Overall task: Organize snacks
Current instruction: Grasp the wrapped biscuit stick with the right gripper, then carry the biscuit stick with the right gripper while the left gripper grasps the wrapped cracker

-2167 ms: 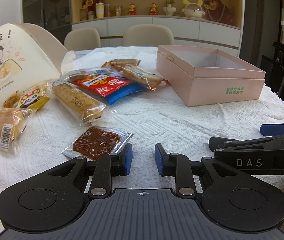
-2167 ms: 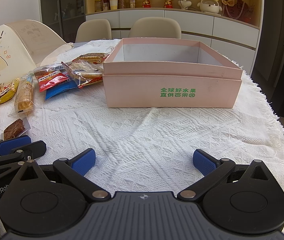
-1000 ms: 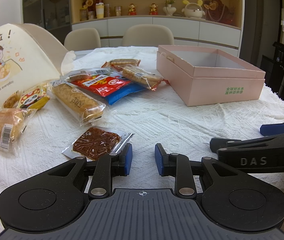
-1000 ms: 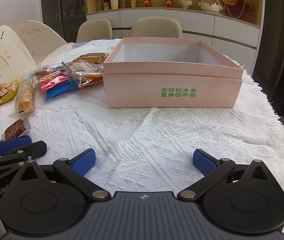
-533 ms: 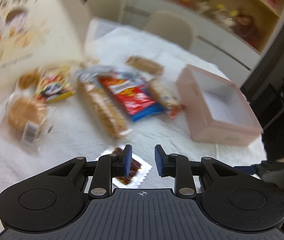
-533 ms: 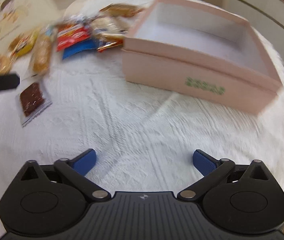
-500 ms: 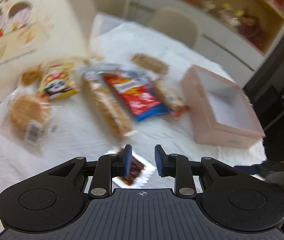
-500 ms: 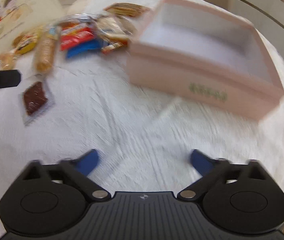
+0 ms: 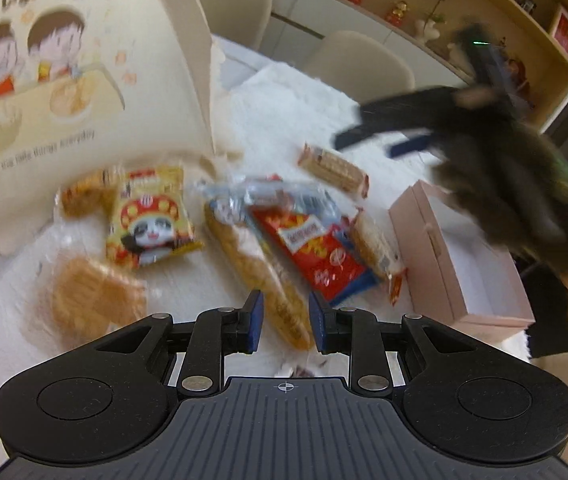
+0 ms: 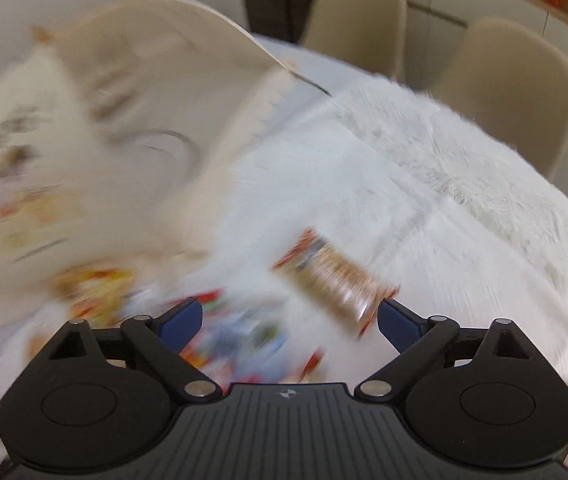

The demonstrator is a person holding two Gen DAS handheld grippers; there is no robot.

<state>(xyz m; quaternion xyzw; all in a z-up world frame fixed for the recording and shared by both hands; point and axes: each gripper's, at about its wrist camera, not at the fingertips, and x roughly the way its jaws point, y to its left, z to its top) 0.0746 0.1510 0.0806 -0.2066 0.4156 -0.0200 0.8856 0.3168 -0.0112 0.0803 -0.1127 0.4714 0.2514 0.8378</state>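
Jaws: left gripper [image 9: 284, 322] narrow, empty; right gripper [image 10: 289, 320] just widening, empty, above snacks [image 9: 311, 256]

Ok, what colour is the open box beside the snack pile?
Pale pink outside, white inside: the box shows best in the left wrist view.

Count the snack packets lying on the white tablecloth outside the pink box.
About 7: round pastry, small bun, panda packet, long bread, red packet, cracker pack, far cracker pack. Blur and overlap may hide others.
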